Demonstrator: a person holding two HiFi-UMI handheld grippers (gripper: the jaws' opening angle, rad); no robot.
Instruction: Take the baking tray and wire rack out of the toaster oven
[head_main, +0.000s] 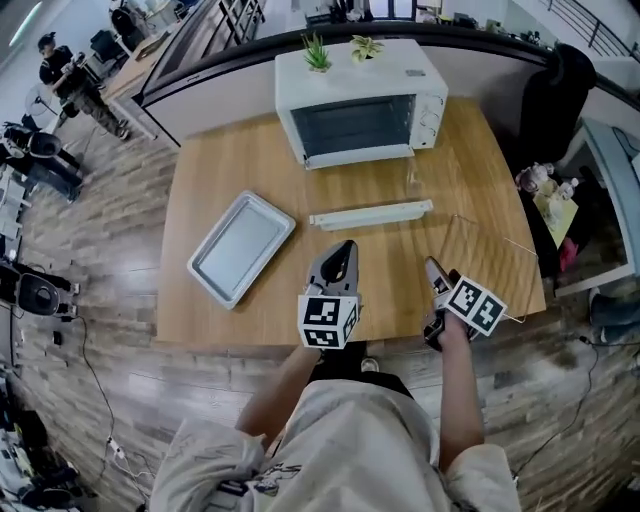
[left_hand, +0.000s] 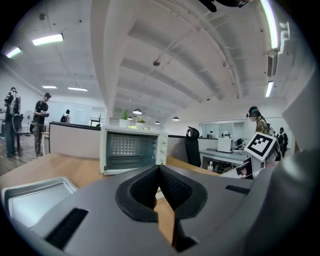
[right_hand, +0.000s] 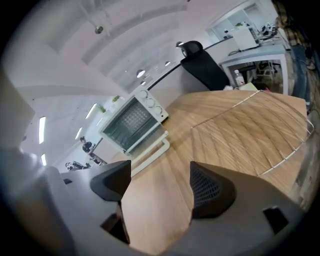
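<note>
Our left gripper (left_hand: 159, 171) pressed together, right gripper (right_hand: 161, 181) spread, baking tray (head_main: 240, 247) by the left edge of the table (head_main: 390, 275), wire rack (head_main: 490, 265) seemingly reaching its right edge

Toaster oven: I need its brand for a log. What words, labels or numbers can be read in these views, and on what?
No text is readable anywhere.
Toaster oven: small label on top and dial marks, too small to read.
Marker cubes: black-and-white patterns, no words.
</note>
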